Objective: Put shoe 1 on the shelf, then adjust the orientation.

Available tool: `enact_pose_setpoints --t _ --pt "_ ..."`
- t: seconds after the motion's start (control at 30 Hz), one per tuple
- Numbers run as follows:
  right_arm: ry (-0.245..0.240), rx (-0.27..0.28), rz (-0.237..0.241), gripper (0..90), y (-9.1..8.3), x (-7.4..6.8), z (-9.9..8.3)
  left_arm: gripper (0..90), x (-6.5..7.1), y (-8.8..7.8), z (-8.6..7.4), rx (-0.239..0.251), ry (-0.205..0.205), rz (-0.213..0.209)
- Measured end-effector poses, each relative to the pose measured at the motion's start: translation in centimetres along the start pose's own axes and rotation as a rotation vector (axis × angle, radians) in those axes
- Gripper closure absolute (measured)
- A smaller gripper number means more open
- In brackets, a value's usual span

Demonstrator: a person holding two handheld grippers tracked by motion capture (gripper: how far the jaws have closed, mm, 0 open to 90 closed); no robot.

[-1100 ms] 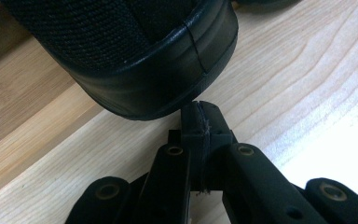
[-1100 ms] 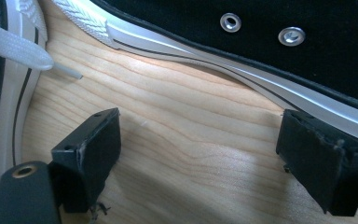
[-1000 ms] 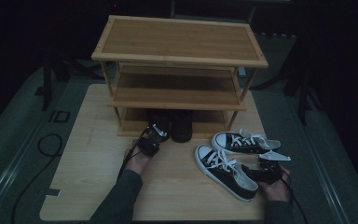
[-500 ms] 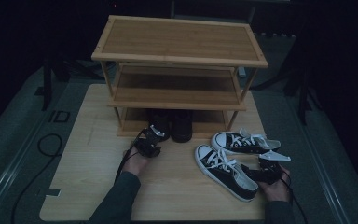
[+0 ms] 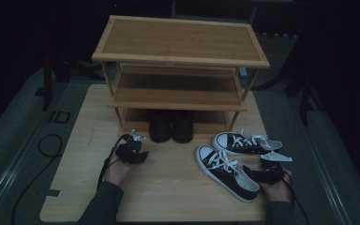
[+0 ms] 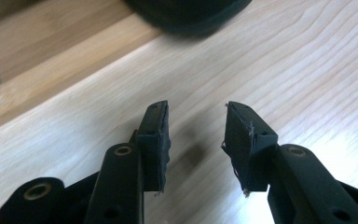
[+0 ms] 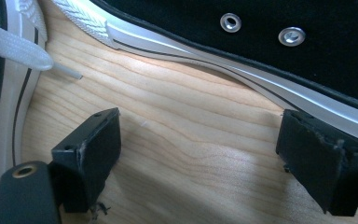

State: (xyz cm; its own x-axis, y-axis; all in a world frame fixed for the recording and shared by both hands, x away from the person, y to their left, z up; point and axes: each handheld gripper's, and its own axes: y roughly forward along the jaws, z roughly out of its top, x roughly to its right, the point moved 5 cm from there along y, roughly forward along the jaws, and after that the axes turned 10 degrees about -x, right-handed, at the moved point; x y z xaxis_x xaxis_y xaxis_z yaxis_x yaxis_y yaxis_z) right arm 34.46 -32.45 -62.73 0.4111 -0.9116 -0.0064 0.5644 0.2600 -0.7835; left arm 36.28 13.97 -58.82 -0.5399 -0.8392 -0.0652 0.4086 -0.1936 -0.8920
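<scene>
A pair of dark shoes (image 5: 171, 125) stands under the lowest shelf of a wooden rack (image 5: 180, 47). My left gripper (image 5: 138, 143) is just left of and in front of them, clear of them. Its jaws have just been opening, and only bare wood lies between them (image 6: 196, 112); the dark shoe's edge (image 6: 189, 14) is ahead. Two black-and-white sneakers lie at the right, one near (image 5: 225, 171) and one farther (image 5: 246, 143). My right gripper (image 5: 258, 168) rests open (image 7: 200, 126) on the board between them, beside black canvas (image 7: 261, 42).
The rack's middle shelf (image 5: 178, 89) and top shelf are bare. The light wooden board (image 5: 168, 187) has free room in front of the rack. A black cable (image 5: 47, 145) loops on the grey floor at the left.
My left gripper has pulled back from the dark shoes, leftward and toward the person, and its jaws have opened. The right gripper and the sneakers have stayed put.
</scene>
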Motion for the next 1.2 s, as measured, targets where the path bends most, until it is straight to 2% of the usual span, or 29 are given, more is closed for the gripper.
enact_pose_setpoints --t 0.27,0.53,0.67,0.8,0.87,0.97,1.1,1.2 --pt "-0.005 -0.011 0.004 14.4 0.0 0.0 0.1 57.7 -0.7 -0.5 -2.1 0.003 -0.004 0.034" --pt "-0.015 -0.052 0.009 19.8 -0.6 -0.1 -0.1 57.1 -1.3 -0.5 -2.7 0.012 -0.032 0.039" --pt "-0.017 -0.065 0.034 25.4 -1.0 -0.2 -0.3 56.2 -1.5 -0.2 -2.9 0.001 -0.036 0.048" --pt "-0.054 -0.093 0.048 35.0 -1.5 -0.4 -0.4 55.9 -1.4 0.0 -3.0 -0.005 -0.036 0.046" --pt "-0.071 -0.118 0.054 43.9 -1.7 -0.6 -0.4 55.8 -1.4 0.0 -3.1 -0.007 -0.037 0.044" --pt "-0.093 -0.126 0.081 53.1 -2.2 -0.9 0.0 55.7 -1.4 0.0 -3.2 -0.008 -0.037 0.045" --pt "-0.117 -0.131 0.101 51.9 -3.1 -1.3 0.7 55.7 -1.7 -0.1 -3.3 -0.004 -0.046 0.036" --pt "-0.141 -0.133 0.099 51.7 -3.9 -1.5 1.2 55.7 -1.8 -0.1 -3.4 -0.003 -0.052 0.033"
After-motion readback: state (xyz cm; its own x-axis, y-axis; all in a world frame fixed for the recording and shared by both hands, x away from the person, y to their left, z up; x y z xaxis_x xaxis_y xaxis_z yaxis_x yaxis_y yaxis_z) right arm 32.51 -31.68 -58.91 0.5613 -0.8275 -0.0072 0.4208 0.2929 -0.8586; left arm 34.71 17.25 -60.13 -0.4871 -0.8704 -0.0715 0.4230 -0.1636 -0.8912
